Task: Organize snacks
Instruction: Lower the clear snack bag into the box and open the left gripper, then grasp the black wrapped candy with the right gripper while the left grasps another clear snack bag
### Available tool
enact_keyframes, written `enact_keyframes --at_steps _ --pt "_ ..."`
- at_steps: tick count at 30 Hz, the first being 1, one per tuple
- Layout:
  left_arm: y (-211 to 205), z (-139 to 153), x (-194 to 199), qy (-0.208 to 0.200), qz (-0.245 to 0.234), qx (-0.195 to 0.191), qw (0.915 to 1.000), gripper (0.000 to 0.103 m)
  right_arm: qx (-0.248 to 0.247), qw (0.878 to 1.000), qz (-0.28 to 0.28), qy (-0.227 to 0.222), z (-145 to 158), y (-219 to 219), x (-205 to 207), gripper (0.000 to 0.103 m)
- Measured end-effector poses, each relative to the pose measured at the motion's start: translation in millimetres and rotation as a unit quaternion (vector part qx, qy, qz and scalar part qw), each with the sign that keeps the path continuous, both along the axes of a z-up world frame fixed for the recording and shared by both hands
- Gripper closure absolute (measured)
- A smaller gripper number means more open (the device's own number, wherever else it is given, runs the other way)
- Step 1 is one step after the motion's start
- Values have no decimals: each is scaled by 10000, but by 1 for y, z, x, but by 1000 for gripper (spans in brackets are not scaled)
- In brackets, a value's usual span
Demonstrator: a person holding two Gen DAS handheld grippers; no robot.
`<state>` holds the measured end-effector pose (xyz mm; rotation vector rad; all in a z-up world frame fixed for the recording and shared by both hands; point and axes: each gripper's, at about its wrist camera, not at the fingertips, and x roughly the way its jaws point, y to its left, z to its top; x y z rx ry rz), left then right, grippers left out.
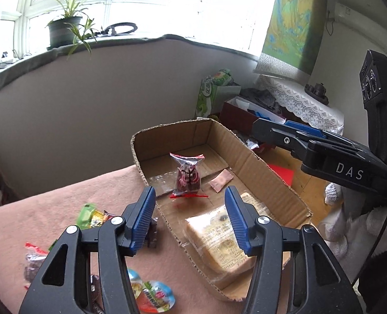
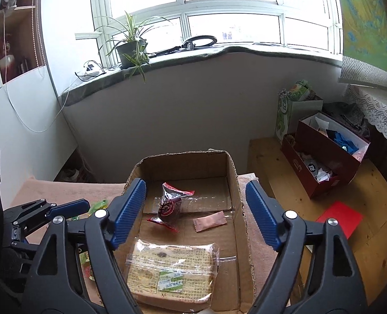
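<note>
A shallow cardboard box [image 1: 256,162] [image 2: 236,183] lies on a pink cloth [image 1: 62,204]. Inside it are a clear-wrapped slab of bread [image 1: 219,238] [image 2: 171,269], a dark red twisted candy packet [image 1: 188,179] [image 2: 170,205] standing on end, and a small pink sachet [image 1: 220,180] [image 2: 209,224]. My left gripper [image 1: 190,192] is open above the box's left wall, nothing touching its blue pads [image 1: 143,219]. My right gripper [image 2: 195,185] is open wide over the box, empty; it also shows at the right in the left wrist view [image 1: 292,130]. Loose snacks, among them a green packet [image 1: 87,214] and jelly cups [image 1: 154,295], lie left of the box.
On the wooden floor to the right stand open dark red boxes [image 2: 324,157], a green paper bag [image 2: 292,115] and a red sheet [image 2: 341,218]. A potted plant [image 2: 132,47] sits on the window sill behind. A gloved hand [image 1: 350,225] holds the right gripper.
</note>
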<state>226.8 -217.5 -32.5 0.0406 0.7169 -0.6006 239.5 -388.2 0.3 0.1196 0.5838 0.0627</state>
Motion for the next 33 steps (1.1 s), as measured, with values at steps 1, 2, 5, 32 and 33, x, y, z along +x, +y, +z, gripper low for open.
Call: enact_keyframes --at_steps 1,2,5,32,33 --pt "3 3 -3 -26 14 -9 10000 49 -2 10000 7 -17 3 2 -3 20" --pt "5 5 -5 -47 29 -14 10000 49 -2 10000 14 -36 5 4 -7 19" --pt "19 14 -15 -135 138 -15 9998 49 -10 9999 78 -109 14 11 -20 19" --pt "217 -29 -64 411 1865 -230 9813 49 284 9811 1855 474 -45 177 -91 19" --pt "221 -33 -64 438 1883 -221 9809 49 307 9795 1913 543 -49 182 -88 19"
